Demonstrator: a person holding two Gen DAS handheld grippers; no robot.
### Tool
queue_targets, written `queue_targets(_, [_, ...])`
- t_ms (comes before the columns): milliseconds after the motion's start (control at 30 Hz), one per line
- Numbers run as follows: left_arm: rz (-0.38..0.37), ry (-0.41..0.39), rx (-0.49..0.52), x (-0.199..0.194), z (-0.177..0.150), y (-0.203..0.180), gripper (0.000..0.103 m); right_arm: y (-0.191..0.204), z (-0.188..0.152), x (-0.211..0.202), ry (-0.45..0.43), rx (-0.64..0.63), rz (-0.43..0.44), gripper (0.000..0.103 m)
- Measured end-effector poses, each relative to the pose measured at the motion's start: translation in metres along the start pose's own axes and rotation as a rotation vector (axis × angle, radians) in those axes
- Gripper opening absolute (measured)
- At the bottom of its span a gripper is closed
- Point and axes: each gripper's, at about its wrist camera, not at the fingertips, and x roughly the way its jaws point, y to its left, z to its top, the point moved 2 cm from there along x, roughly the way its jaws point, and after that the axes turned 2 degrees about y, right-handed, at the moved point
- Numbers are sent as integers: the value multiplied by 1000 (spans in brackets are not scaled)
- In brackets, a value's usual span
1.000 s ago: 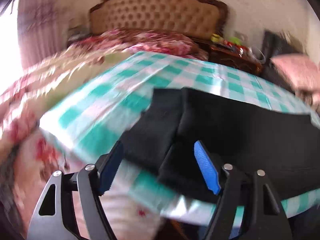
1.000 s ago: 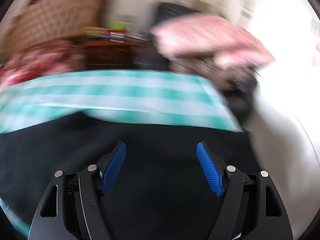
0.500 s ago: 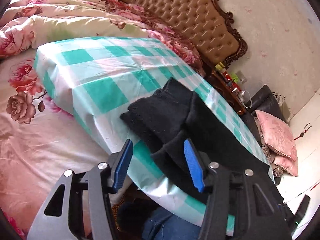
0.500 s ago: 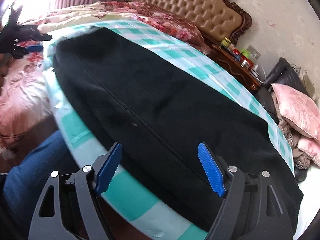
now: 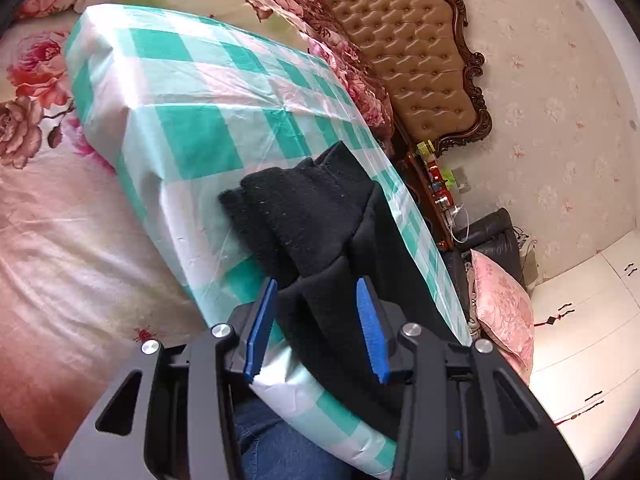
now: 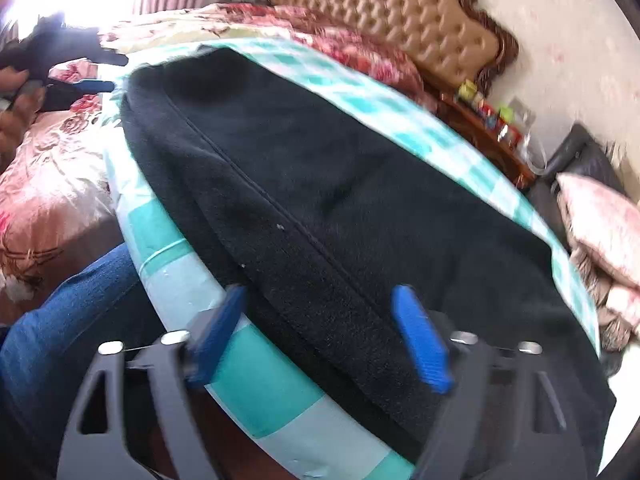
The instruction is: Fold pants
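Black pants (image 6: 360,208) lay lengthwise on checkered surface (image 5: 192,120), one end bunched. Left tool (image 5: 316,320) closing around near-edge fabric, not yet clamped; right tool (image 6: 320,332) wide, straddling edge. Folding barely begun.

Black fleece pants (image 6: 360,200) lie flat along the checkered cloth (image 5: 192,112).
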Motion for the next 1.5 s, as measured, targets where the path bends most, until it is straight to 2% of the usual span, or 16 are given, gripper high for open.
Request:
queue_targets(100, [-15, 24, -17, 10, 1, -2, 41, -10, -5, 4, 28, 59, 39, 59])
queue_targets(267, [-13, 53, 9, 28, 2, -10, 40, -26, -4, 7, 26, 141, 95, 47])
queue_targets(333, [-7, 44, 22, 28, 5, -13, 16, -30, -1, 7, 26, 166, 117, 33])
queue_targets(433, [-30, 27, 45, 23, 10, -22, 15, -34, 1, 5, 26, 180, 137, 14])
queue_targets(533, [-36, 17, 67, 19, 13, -29, 13, -32, 2, -1, 14, 166, 140, 8])
queue_targets(767, [-20, -26, 104, -9, 4, -41, 12, -34, 1, -27, -27, 142, 141, 7])
queue_targets(867, [21, 0, 85, -5, -4, -21, 12, -24, -7, -14, 41, 102, 165, 11])
queue_targets(933, [56, 36, 9, 4, -8, 0, 20, -13, -13, -6, 61, 65, 143, 23])
queue_targets(1000, [75, 10, 6, -2, -10, 5, 29, -8, -12, -11, 63, 48, 156, 36])
queue_targets(1033, [111, -34, 42, -10, -9, 1, 33, -9, -9, -17, 48, 57, 193, 48])
queue_targets(1100, [157, -90, 107, -20, -6, -7, 34, -15, -3, -27, 9, 100, 253, 54])
queue_targets(1200, [146, -139, 279, -29, -12, -42, 34, -32, 7, -25, -15, 214, 300, 55])
queue_targets(1367, [109, -21, 650, 14, -61, -105, 36, -15, 11, 17, 63, 240, 269, 61])
queue_targets(1433, [185, 17, 693, 37, -61, -97, 36, 1, 20, 16, 38, 182, 243, 62])
queue_targets(1467, [310, 9, 674, 47, -49, -83, 35, 1, 24, 14, 31, 184, 253, 62])
queue_targets(1500, [310, 4, 635, 47, -36, -72, 22, -1, 26, 12, 20, 195, 270, 66])
